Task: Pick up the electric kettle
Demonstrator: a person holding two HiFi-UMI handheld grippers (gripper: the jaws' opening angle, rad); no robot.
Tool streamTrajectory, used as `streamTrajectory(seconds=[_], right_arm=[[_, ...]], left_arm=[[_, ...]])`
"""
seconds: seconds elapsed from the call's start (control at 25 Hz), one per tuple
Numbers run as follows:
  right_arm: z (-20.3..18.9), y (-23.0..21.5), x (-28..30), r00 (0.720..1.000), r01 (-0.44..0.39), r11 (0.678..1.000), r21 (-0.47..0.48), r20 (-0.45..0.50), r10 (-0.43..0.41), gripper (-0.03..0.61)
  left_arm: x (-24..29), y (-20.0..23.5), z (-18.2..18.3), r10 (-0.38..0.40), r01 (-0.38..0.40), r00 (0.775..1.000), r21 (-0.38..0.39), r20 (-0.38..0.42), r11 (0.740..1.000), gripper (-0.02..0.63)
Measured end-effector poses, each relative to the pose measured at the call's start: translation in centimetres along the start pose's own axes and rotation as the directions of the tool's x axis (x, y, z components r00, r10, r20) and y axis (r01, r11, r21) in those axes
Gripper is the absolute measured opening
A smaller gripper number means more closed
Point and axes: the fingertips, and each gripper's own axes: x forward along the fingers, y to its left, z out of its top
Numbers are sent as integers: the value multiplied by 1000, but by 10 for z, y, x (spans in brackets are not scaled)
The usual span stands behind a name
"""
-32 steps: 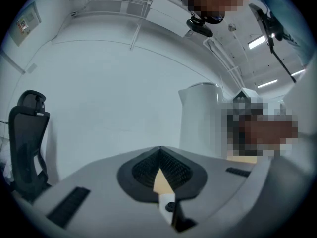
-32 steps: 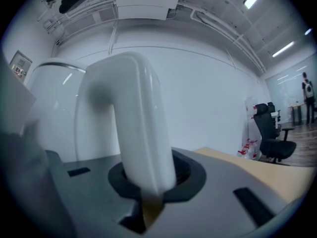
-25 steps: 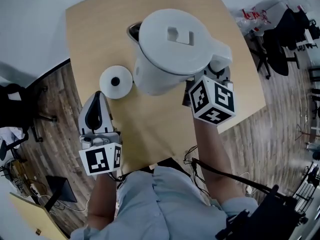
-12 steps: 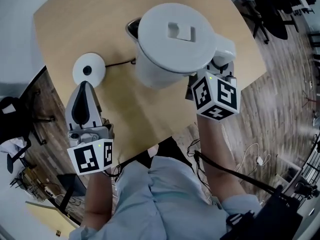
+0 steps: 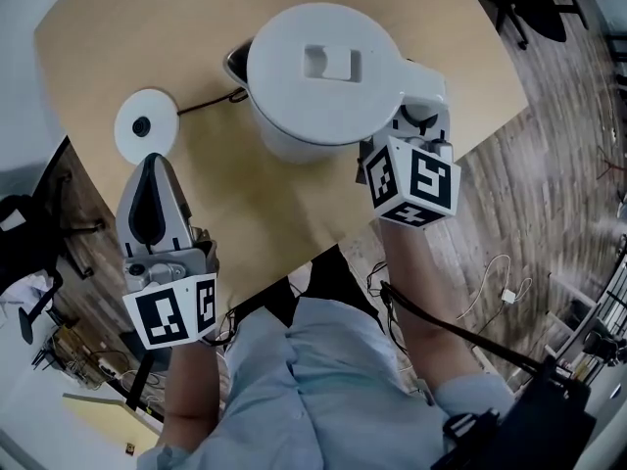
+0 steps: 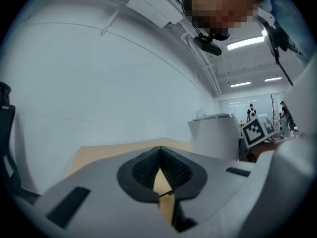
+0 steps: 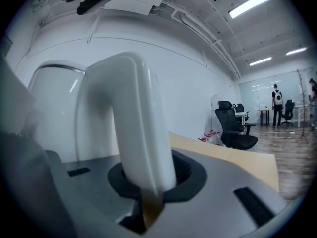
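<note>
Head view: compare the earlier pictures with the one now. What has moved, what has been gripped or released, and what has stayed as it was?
The electric kettle, carried by its handle in the right gripper, has moved rightward away from the round base; the gap between them has widened. Nothing was grasped or released: the right gripper stays shut on the handle, the left gripper shut and empty near the base.

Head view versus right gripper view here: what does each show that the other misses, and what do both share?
Only the head view: the round kettle base with its cord, and the left gripper, apart from the kettle. Only the right gripper view: the right gripper with jaws closed on the kettle handle, and ceiling lights. Both: the white kettle and tan table.
</note>
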Motion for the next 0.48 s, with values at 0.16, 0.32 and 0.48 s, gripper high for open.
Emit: streamTrajectory(seconds=[0.16,0.32,0.48], right_arm=[[-9,1,-3,1000,2,1000,-9,14,-2,44],[-17,4,-7,1000,-4,1000,-23,28,4,46],[-19,2,-11,999,-10,1000,-17,53,11,46]], left_arm=[[-2,2,-2,-1,1,1000,5,-5,1000,0],[-7,3,-6,-3,3,1000,8,-15,1000,0],[-9,2,-9,-3,3,1000,1,-24,1000,0]])
